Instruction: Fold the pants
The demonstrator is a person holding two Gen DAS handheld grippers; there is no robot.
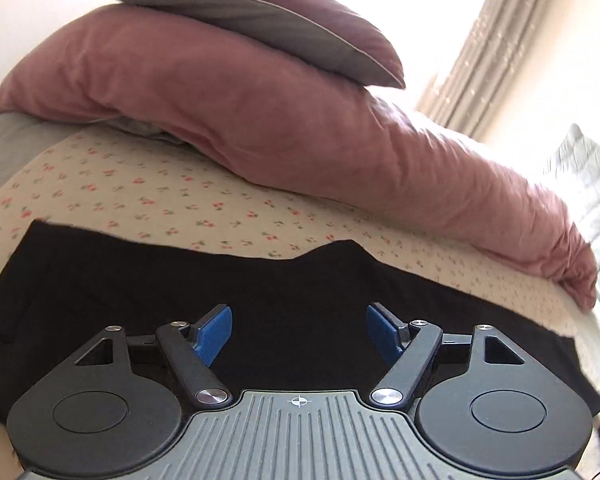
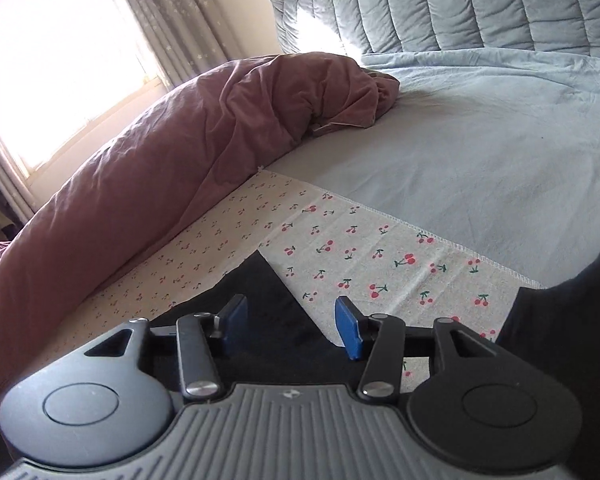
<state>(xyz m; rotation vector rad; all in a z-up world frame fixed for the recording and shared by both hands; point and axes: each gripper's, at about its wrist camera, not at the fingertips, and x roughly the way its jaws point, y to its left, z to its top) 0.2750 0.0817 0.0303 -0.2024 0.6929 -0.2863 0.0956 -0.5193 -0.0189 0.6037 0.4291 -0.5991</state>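
Note:
Black pants (image 1: pixel 180 280) lie flat across a cherry-print cloth (image 1: pixel 140 196) on the bed. My left gripper (image 1: pixel 299 334) is open and empty, its blue pads spread wide just above the middle of the pants. In the right wrist view a corner of the pants (image 2: pixel 268 308) lies under my right gripper (image 2: pixel 291 326), which is open and empty. Another black part of the pants (image 2: pixel 572 320) shows at the right edge, with the cherry-print cloth (image 2: pixel 360 256) between the two.
A rolled pink duvet (image 1: pixel 300 128) lies along the far side of the cloth, with a pink-grey pillow (image 1: pixel 240 16) on top. It also shows in the right wrist view (image 2: pixel 160 168). Beyond are a light blue sheet (image 2: pixel 480 152), a grey quilted headboard (image 2: pixel 460 4) and a curtained window (image 2: pixel 60 60).

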